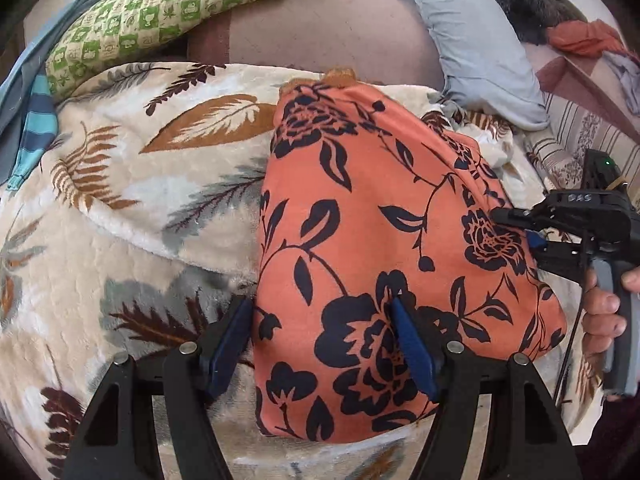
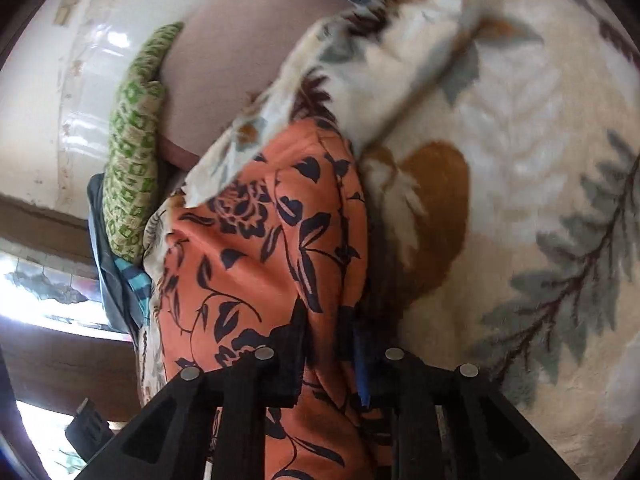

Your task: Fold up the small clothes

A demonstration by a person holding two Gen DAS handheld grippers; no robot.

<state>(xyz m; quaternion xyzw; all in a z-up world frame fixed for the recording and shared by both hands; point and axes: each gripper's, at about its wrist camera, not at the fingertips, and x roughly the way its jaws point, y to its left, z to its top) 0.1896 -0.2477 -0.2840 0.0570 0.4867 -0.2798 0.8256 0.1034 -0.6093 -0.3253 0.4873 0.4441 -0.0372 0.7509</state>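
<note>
garment: orange floral cloth (image 1: 360,240) on leaf blanket (image 1: 132,220), partly folded, further folds likely left | left gripper (image 1: 324,344): jaws apart over near edge, unclamped | right gripper (image 2: 326,344): clamped on right edge

Centre to lower right of frame: orange garment (image 1: 380,240) with dark floral print, folded flat, lying on cream leaf-patterned blanket (image 1: 120,220). Bottom centre: left gripper (image 1: 324,344), blue-padded fingers spread wide, one pad on the blanket at the garment's left edge, the other over the garment. Right edge: right gripper (image 1: 516,228), tips at the garment's right border, closure unclear; hand (image 1: 604,312) on its grey handle. Upper left: green checked pillow (image 1: 168,8); striped blue cloth (image 1: 36,120) at left edge. Upper right: pale blue pillow (image 1: 472,40), dark furry item (image 1: 524,4), red-orange cloth (image 1: 580,38).
</note>
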